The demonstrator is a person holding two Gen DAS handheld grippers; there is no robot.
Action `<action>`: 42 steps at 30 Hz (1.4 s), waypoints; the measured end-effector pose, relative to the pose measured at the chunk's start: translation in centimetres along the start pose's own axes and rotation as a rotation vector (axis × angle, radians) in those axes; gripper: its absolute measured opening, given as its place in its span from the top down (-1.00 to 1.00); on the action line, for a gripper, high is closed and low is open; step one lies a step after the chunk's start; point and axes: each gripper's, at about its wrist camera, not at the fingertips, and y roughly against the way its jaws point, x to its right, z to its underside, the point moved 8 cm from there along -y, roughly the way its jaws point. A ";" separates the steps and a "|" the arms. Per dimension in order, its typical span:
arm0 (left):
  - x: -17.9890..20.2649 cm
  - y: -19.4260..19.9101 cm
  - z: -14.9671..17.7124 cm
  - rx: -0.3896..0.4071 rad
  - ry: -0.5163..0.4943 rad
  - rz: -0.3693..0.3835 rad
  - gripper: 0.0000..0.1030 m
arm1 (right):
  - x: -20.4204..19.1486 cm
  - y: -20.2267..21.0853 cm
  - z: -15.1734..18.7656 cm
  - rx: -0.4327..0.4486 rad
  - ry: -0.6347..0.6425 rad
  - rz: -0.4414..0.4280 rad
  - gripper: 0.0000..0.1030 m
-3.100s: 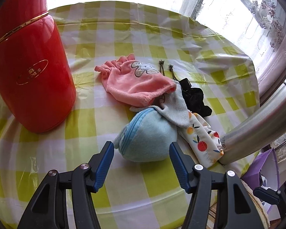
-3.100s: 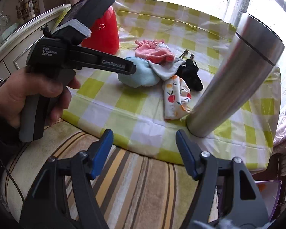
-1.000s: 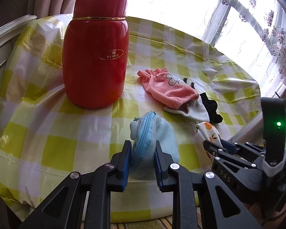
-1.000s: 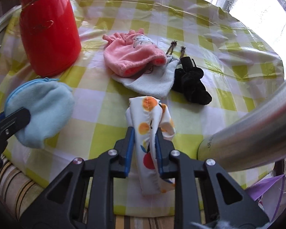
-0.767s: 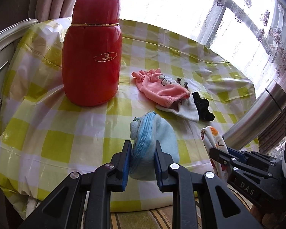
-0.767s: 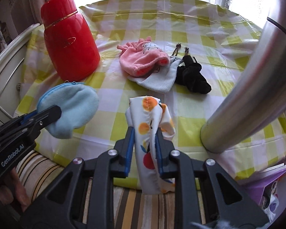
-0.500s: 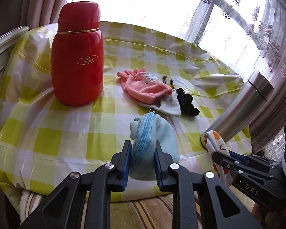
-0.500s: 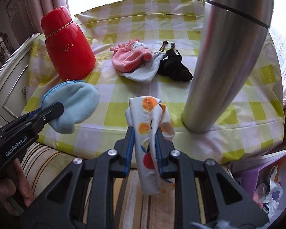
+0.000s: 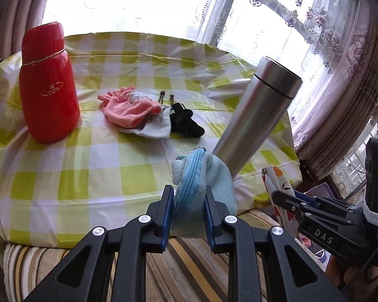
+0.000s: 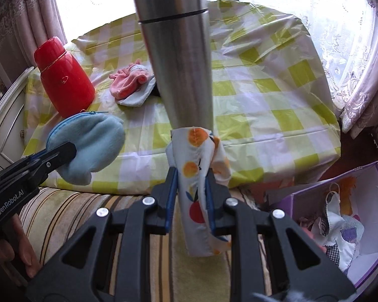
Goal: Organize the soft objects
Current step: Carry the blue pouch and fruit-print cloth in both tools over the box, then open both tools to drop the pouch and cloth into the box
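Left wrist view: left gripper (image 9: 189, 210) has its jaws clamped on a blue fleece zip pouch (image 9: 201, 186), which stands up between the pads, clear of the table. Beyond the jaws lies the yellow-checked tablecloth (image 9: 88, 161). Ahead and left of the jaws stands a red flask (image 9: 48, 85); ahead and right, a steel tumbler (image 9: 258, 115). Between these, farther out, a pink cloth (image 9: 128, 108), a grey cloth (image 9: 155, 127) and a black cloth (image 9: 186, 124) lie touching in a row. Right of the jaws, the right gripper (image 9: 284, 196) carries a fruit-print cloth (image 9: 277, 188).

Right wrist view: right gripper (image 10: 190, 198) has its jaws closed on the fruit-print cloth (image 10: 197, 181), which hangs down below the pads. Directly ahead stands the steel tumbler (image 10: 179, 58). Left of the jaws, the left gripper (image 10: 65, 151) holds the blue pouch (image 10: 90, 143). Right of and below the jaws sits a purple box (image 10: 375, 178) containing assorted fabrics (image 10: 337, 231). Striped upholstery (image 10: 75, 211) lies beneath both grippers.
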 end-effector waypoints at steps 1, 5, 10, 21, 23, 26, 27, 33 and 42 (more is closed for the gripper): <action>0.9 -0.1 0.1 -0.005 -0.013 0.010 0.55 | 0.8 0.4 0.1 0.005 -0.013 0.005 0.52; 4.6 -0.6 0.5 -0.022 -0.063 0.055 0.55 | 4.4 1.9 0.4 0.025 -0.065 0.038 0.52; 9.3 -1.4 0.8 -0.045 -0.113 0.127 0.55 | 9.8 3.9 0.6 0.057 -0.138 0.104 0.52; 19.2 -3.4 1.9 -0.103 -0.251 0.258 0.54 | 21.7 8.3 2.2 0.100 -0.300 0.284 0.52; 20.4 -3.8 2.1 -0.112 -0.270 0.270 0.54 | 23.2 9.0 2.6 0.104 -0.321 0.305 0.51; 22.0 -4.3 2.5 -0.126 -0.292 0.287 0.50 | 25.1 9.7 3.0 0.111 -0.345 0.340 0.50; 22.5 -4.5 2.6 -0.132 -0.296 0.300 0.43 | 25.5 9.9 3.1 0.112 -0.350 0.353 0.49; 24.4 -6.0 3.7 -0.182 -0.339 0.276 0.02 | 27.3 10.1 4.0 0.096 -0.381 0.402 0.10; 23.1 -5.0 3.0 -0.131 -0.363 0.185 -0.18 | 27.2 9.7 4.6 0.078 -0.376 0.395 -0.20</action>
